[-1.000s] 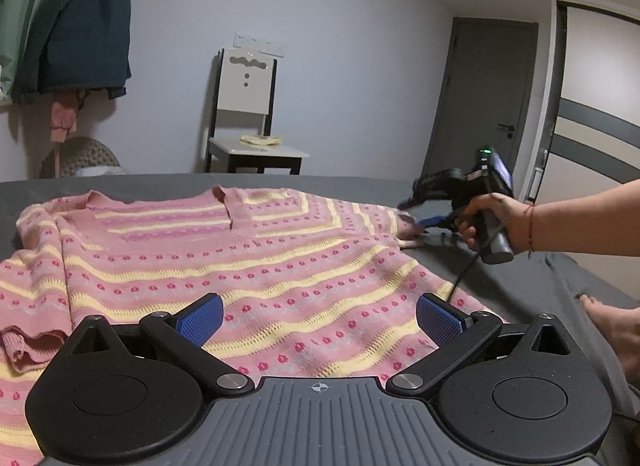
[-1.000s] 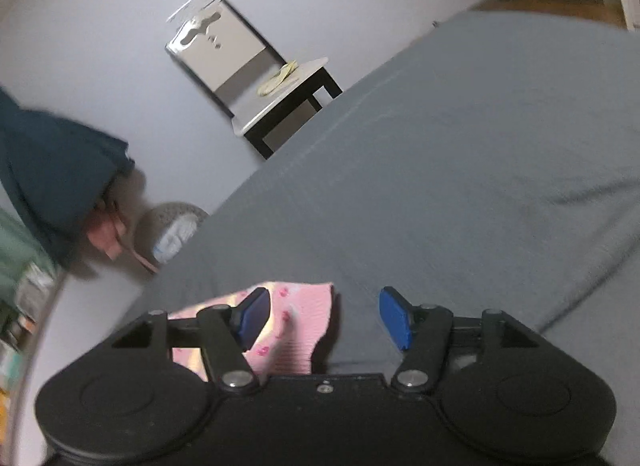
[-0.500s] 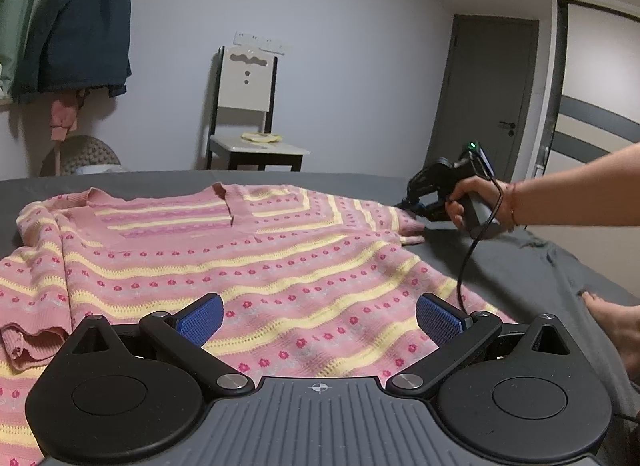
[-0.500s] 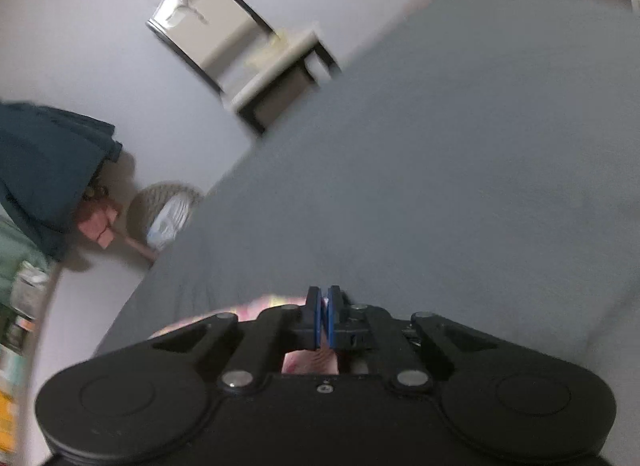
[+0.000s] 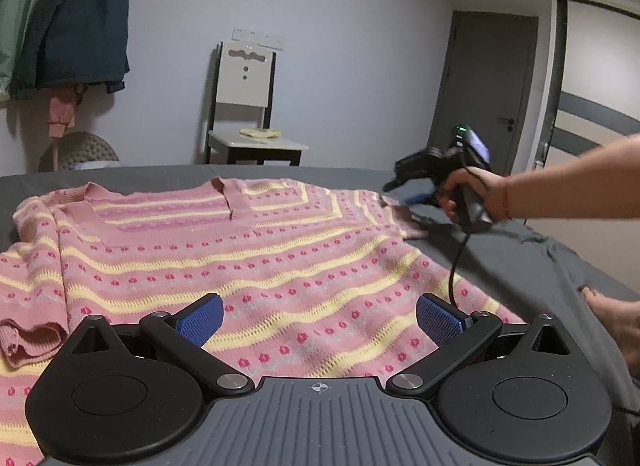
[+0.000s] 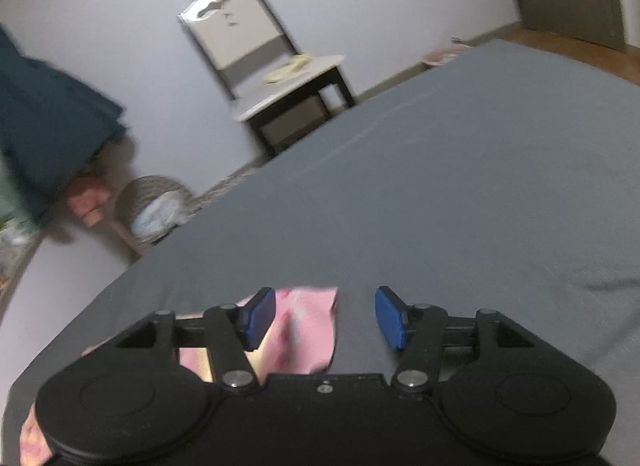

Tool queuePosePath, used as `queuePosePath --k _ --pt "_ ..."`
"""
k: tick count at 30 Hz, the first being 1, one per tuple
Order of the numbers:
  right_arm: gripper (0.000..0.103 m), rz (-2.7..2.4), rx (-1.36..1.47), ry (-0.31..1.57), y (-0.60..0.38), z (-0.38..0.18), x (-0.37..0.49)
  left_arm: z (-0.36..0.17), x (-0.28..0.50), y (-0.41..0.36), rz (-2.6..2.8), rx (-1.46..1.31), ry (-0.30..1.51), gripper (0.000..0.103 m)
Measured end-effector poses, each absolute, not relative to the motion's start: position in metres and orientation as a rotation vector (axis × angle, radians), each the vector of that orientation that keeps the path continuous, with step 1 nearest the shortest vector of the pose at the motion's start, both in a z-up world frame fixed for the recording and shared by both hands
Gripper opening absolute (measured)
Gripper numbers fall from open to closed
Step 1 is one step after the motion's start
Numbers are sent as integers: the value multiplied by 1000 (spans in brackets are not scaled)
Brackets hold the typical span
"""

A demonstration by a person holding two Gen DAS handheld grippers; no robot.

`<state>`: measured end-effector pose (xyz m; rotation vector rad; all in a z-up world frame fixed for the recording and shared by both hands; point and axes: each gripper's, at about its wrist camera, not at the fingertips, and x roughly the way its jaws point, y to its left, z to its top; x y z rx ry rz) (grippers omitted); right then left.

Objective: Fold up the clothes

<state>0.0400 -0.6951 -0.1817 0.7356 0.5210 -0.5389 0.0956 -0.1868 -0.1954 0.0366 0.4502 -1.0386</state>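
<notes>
Grey bed holds a flat pink sweater with yellow stripes; jaws of both grippers gape.

A bed with a dark grey sheet carried a pink striped sweater spread flat, its left sleeve bunched at the near left.

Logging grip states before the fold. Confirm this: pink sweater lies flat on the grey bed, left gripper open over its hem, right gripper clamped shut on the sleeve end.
Not quite: the right gripper is open, as the right wrist view shows, its blue pads apart with the sleeve end lying loose between them. The rest holds.
</notes>
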Motion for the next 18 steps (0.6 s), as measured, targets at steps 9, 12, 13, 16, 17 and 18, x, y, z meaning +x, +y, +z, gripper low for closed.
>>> queuePosePath --k 9,12,13,16,17,18 --pt "36 -549 881 671 -638 -192 10 -184 99 -179 -978 -7 424 103" --pt "5 -528 971 645 -642 -197 17 -181 100 -177 -925 -3 412 103" --pt "5 -541 997 652 -642 -199 21 -180 102 -176 -903 -4 409 103" --pt "3 -636 929 647 -632 -194 17 -178 109 -170 -808 -7 410 103" --pt "3 -676 884 644 -628 -191 14 -178 112 -168 -775 -10 412 103" --pt "3 -697 855 643 -625 -190 13 -177 116 -166 -735 -6 419 103"
